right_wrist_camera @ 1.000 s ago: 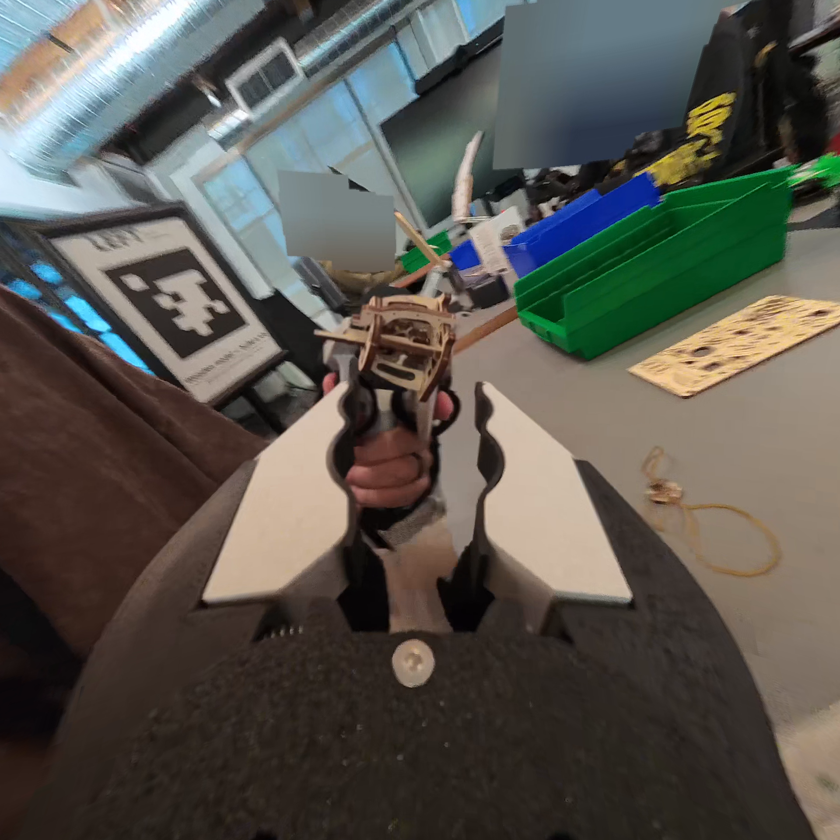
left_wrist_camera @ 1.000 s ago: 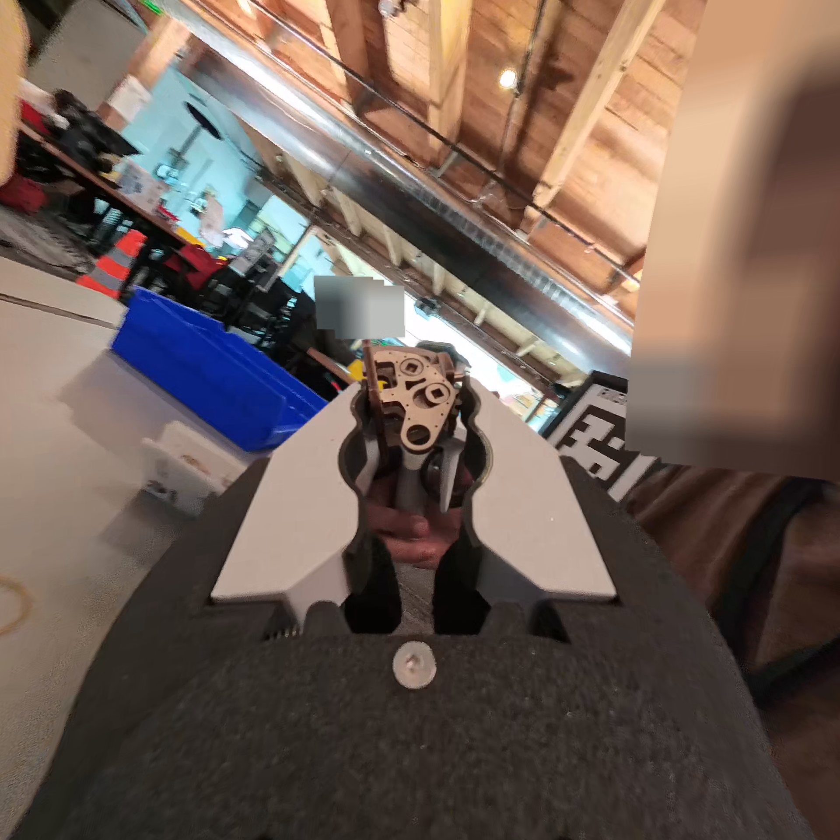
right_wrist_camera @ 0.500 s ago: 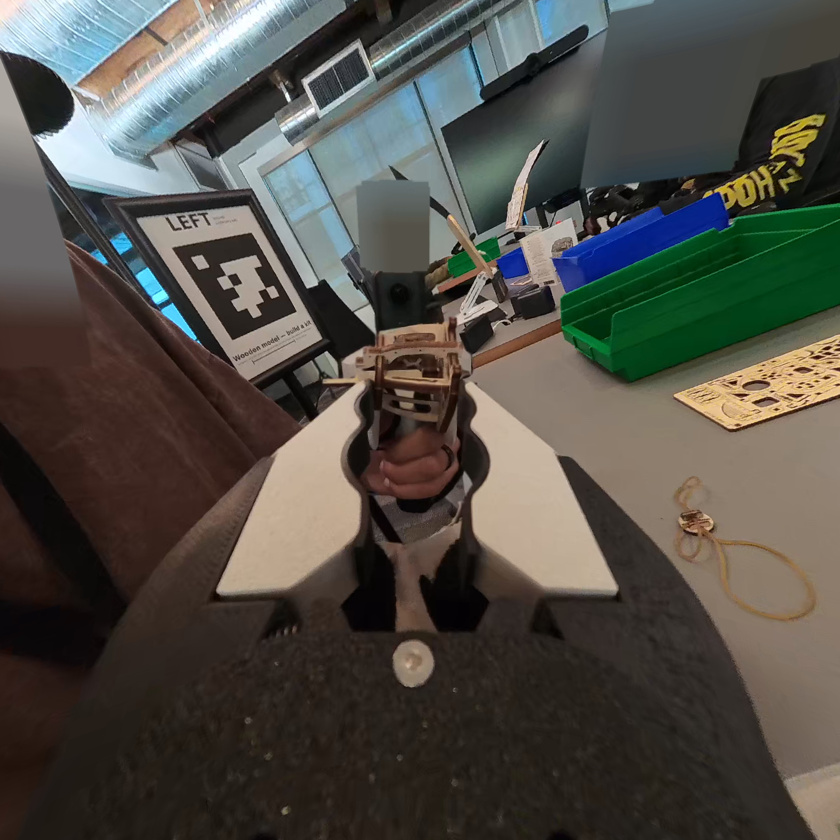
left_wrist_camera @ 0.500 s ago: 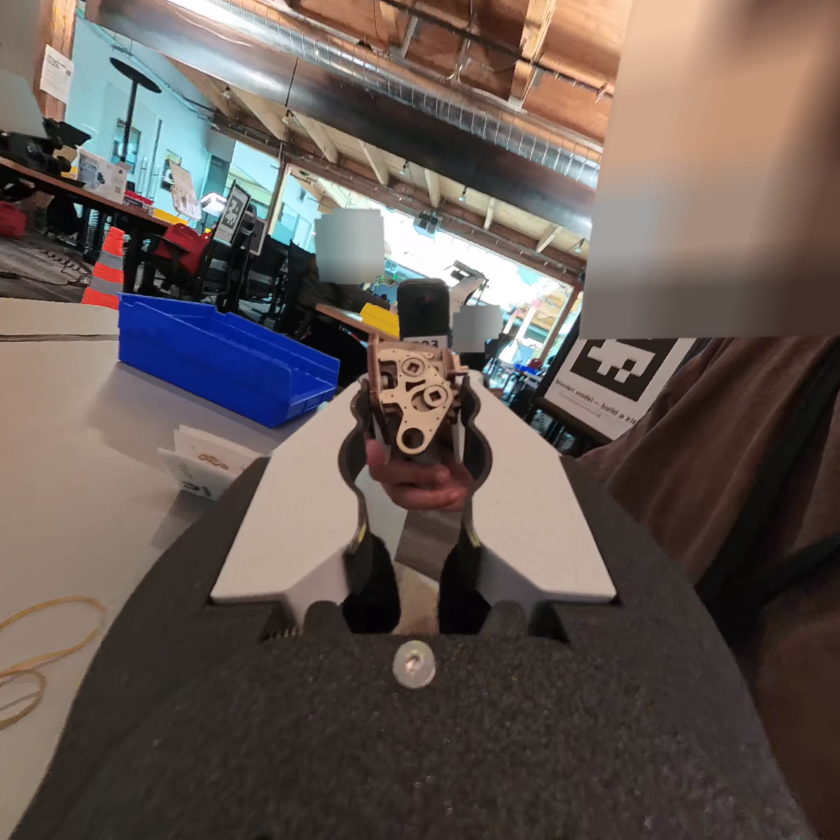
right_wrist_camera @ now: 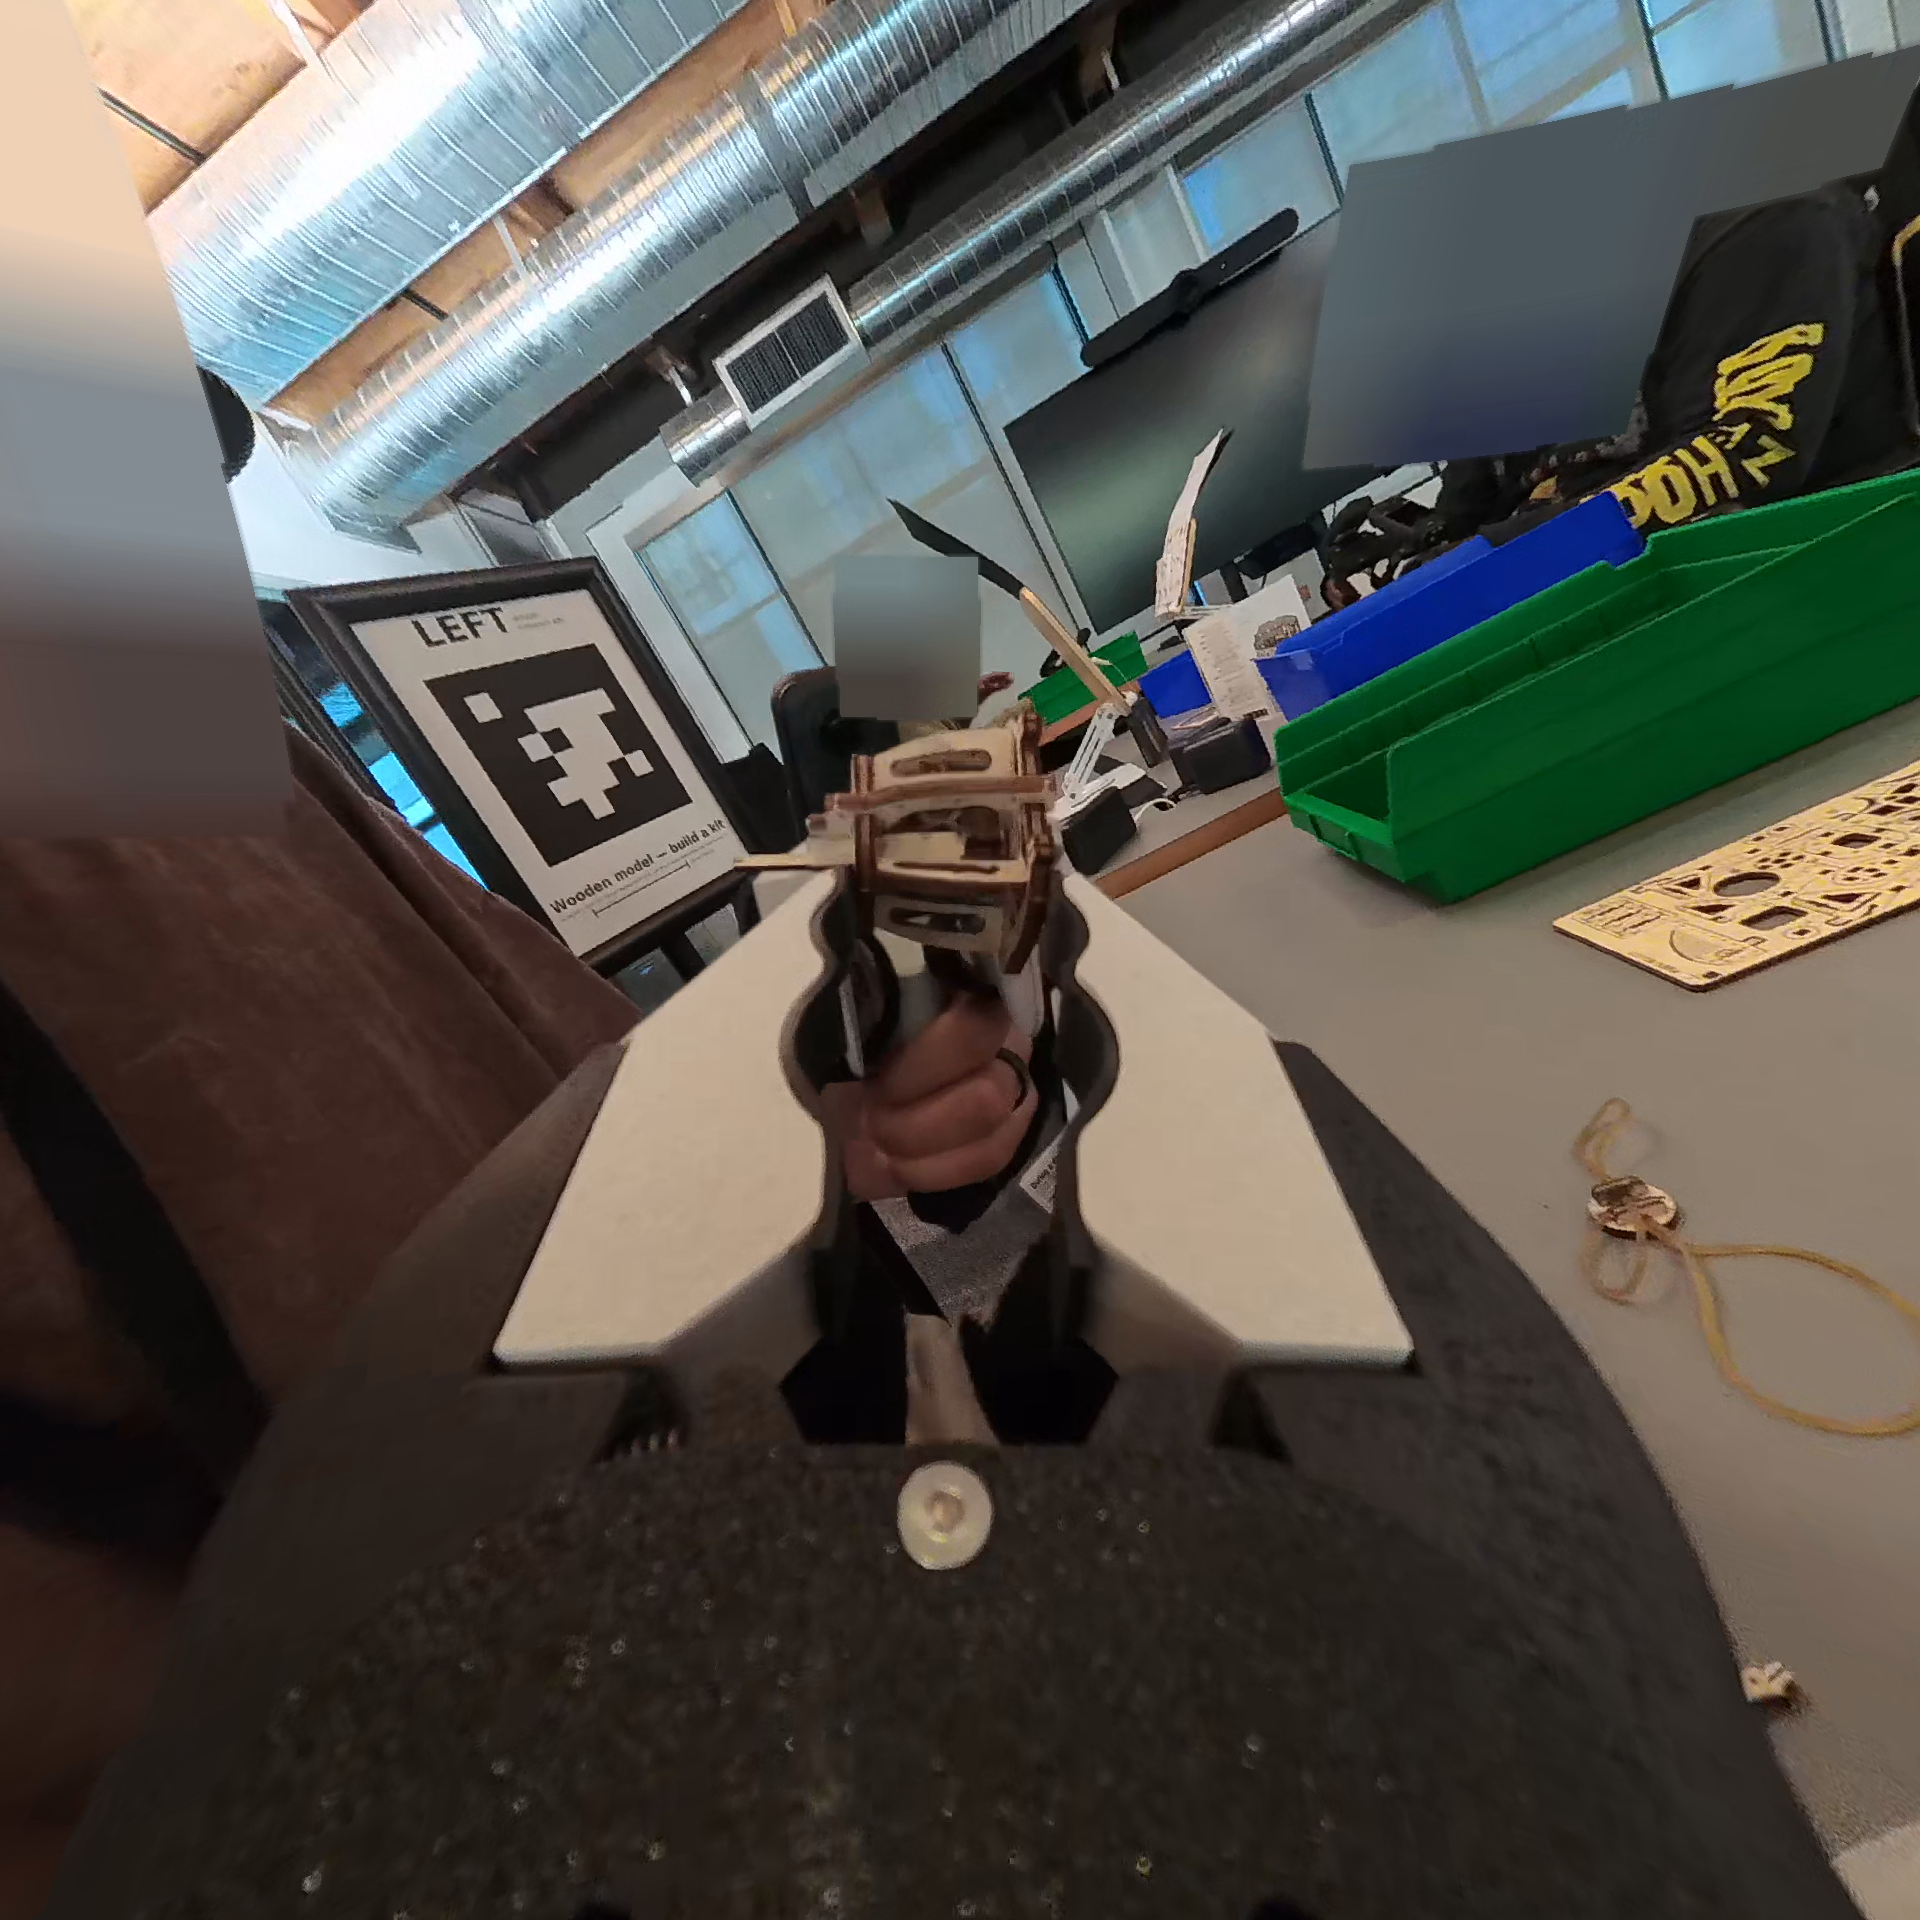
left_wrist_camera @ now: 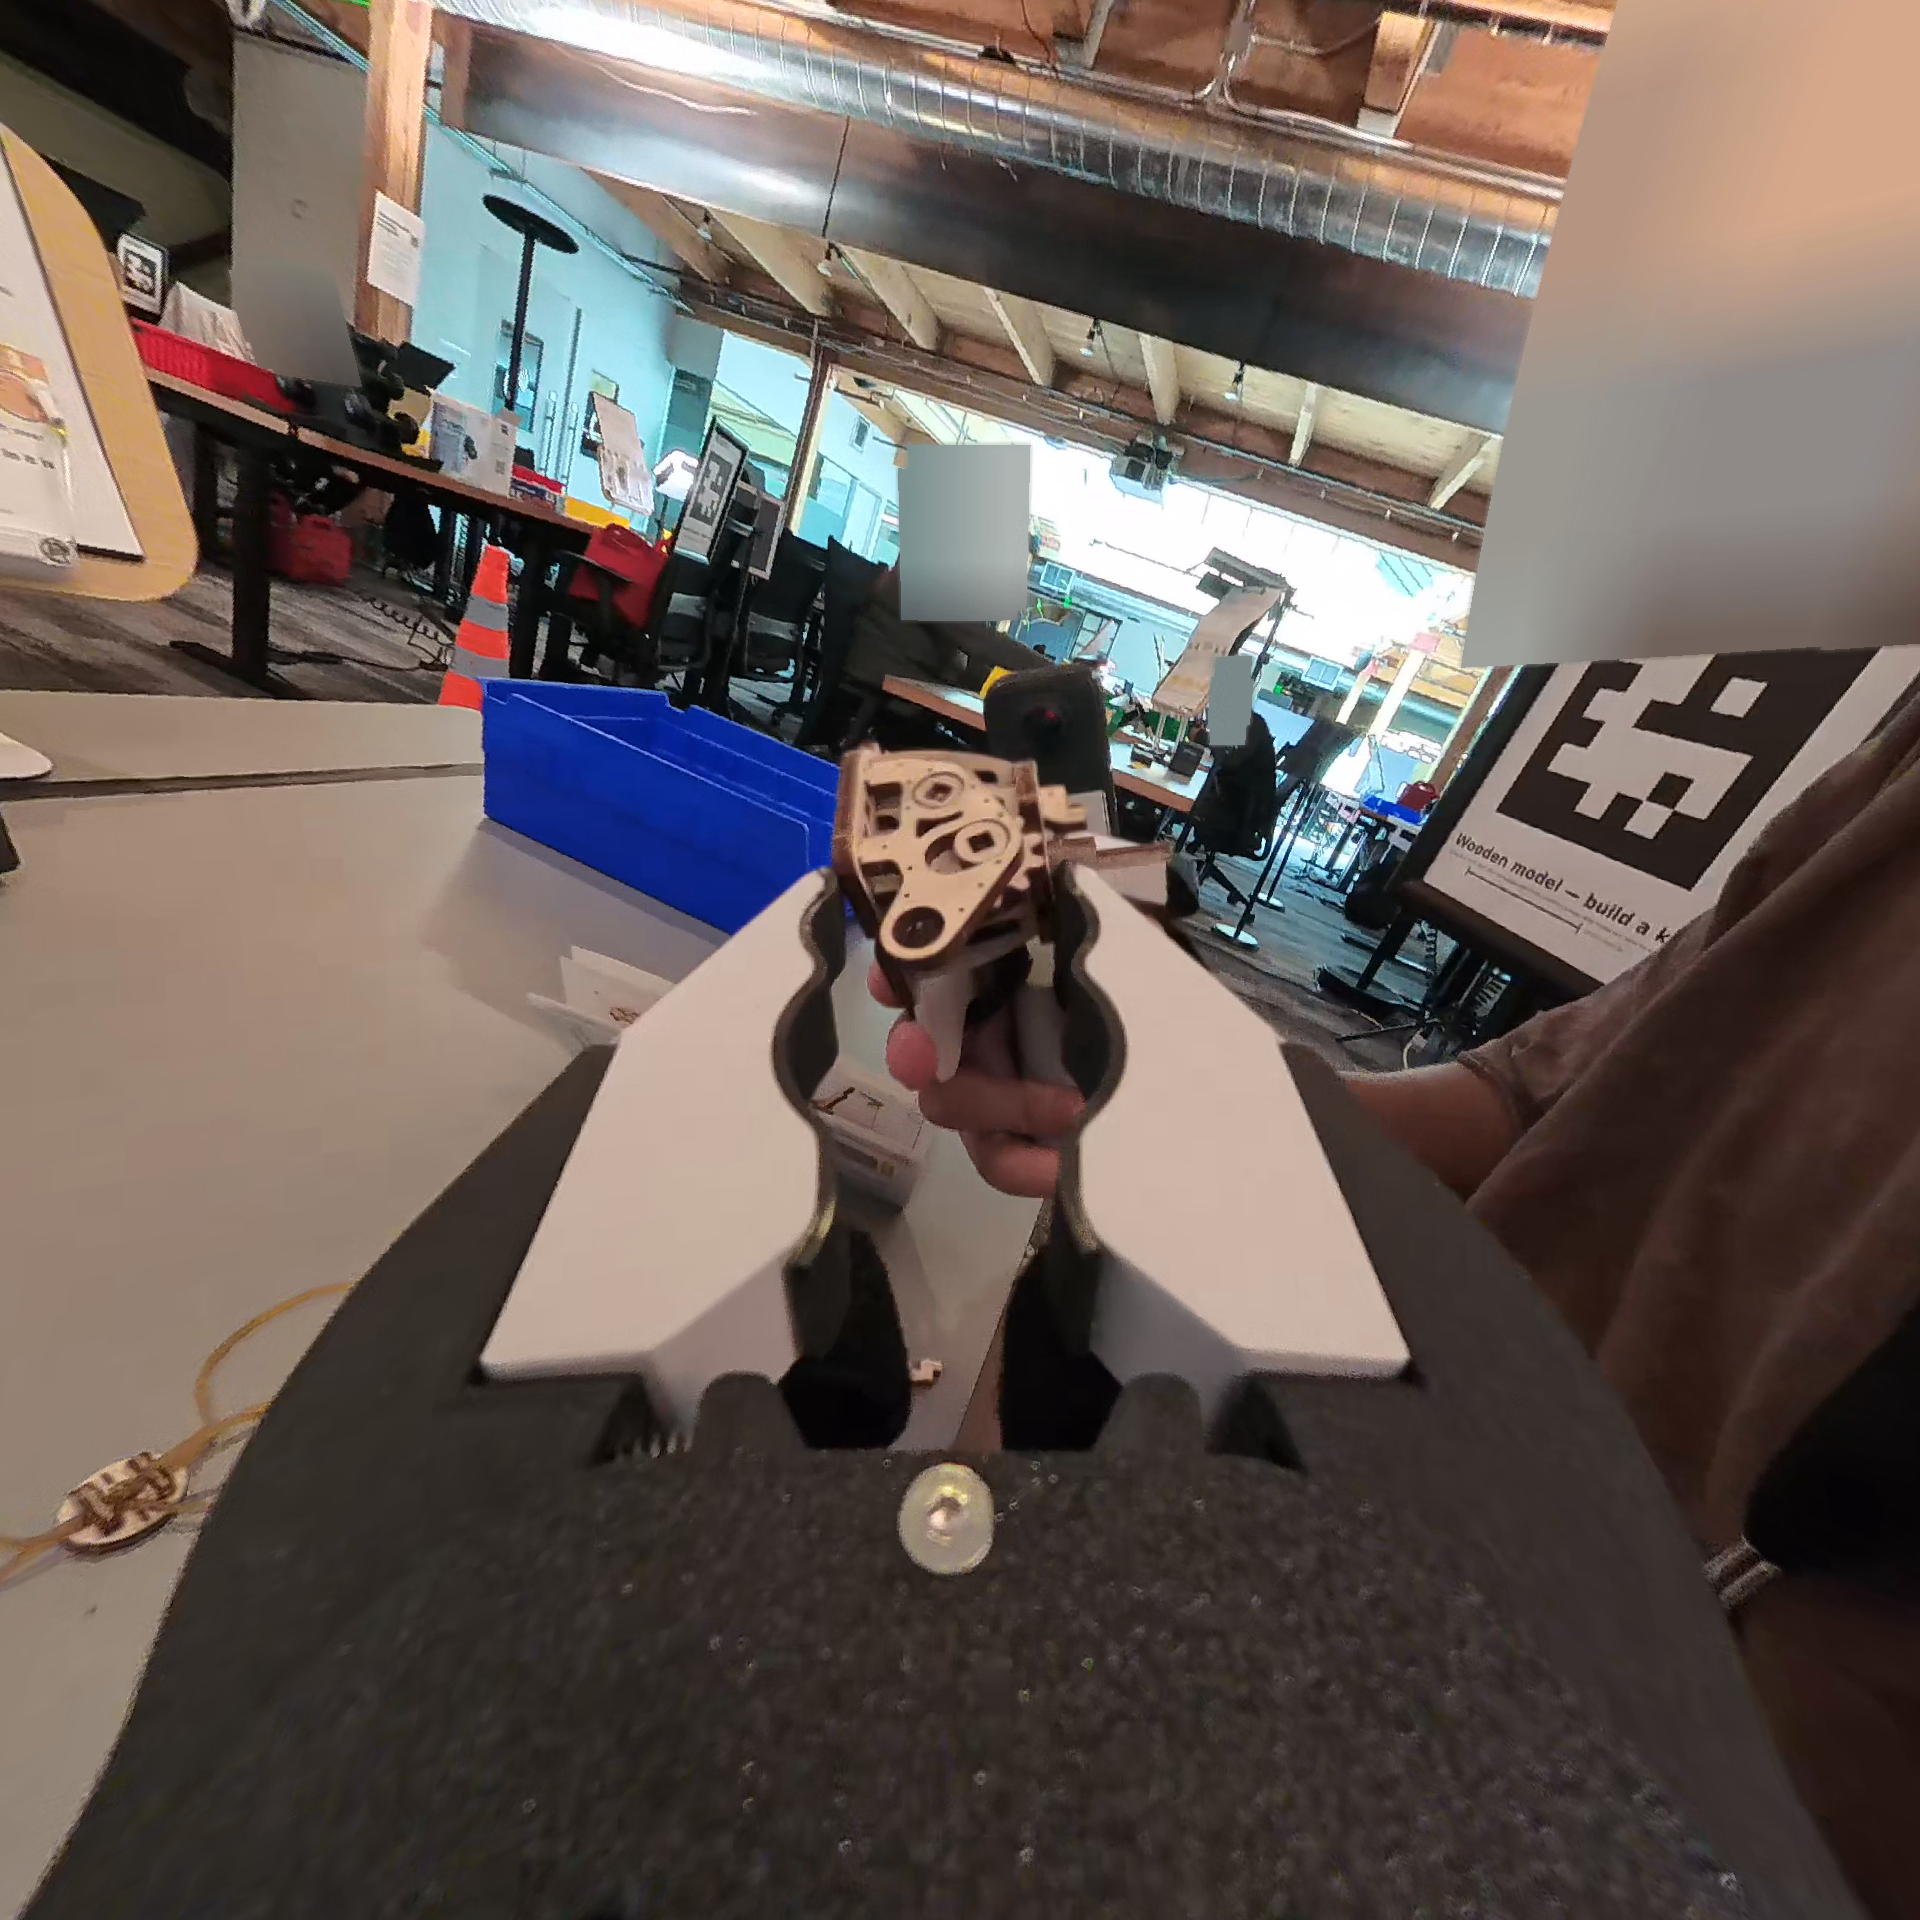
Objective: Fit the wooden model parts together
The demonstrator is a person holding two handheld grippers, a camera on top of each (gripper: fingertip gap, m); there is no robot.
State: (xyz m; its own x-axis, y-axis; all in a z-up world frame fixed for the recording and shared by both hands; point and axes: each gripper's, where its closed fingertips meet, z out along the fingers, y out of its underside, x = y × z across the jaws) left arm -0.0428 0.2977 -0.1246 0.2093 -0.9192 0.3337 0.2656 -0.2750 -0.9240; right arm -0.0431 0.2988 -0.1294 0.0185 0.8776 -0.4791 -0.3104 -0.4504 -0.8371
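The wooden model (left_wrist_camera: 935, 852), a small laser-cut block of plates and pins, is held in the air above the surface (left_wrist_camera: 260, 987), caught from two sides at once. The left gripper (left_wrist_camera: 951, 894) has its jaws drawn in against the model's flanks at the very tips. The right gripper (right_wrist_camera: 945, 894), facing it from the far side, looks clamped on the same piece in the same way. Sharing the hold like this probably keeps the block from twisting while one gripper regrips or presses a joint home. It also turns the pierced side plate towards the left wrist camera. A thin wooden pin juts sideways from the model, which suggests a part not yet fully seated. Ahead and to the left of the left gripper stands a blue bin (left_wrist_camera: 644, 790), with a printed leaflet (left_wrist_camera: 613, 997) just before it. To the right of the right gripper lie a green bin (right_wrist_camera: 1558, 769), a plywood parts sheet (right_wrist_camera: 1766, 883) with pieces already punched out, and a rubber band (right_wrist_camera: 1766, 1382) looped through a small wooden disc. A framed sign (right_wrist_camera: 561, 748) behind the model bears a black-and-white marker with printed words above and below it. A dark garment (right_wrist_camera: 1756, 416) far to the right carries yellow lettering.
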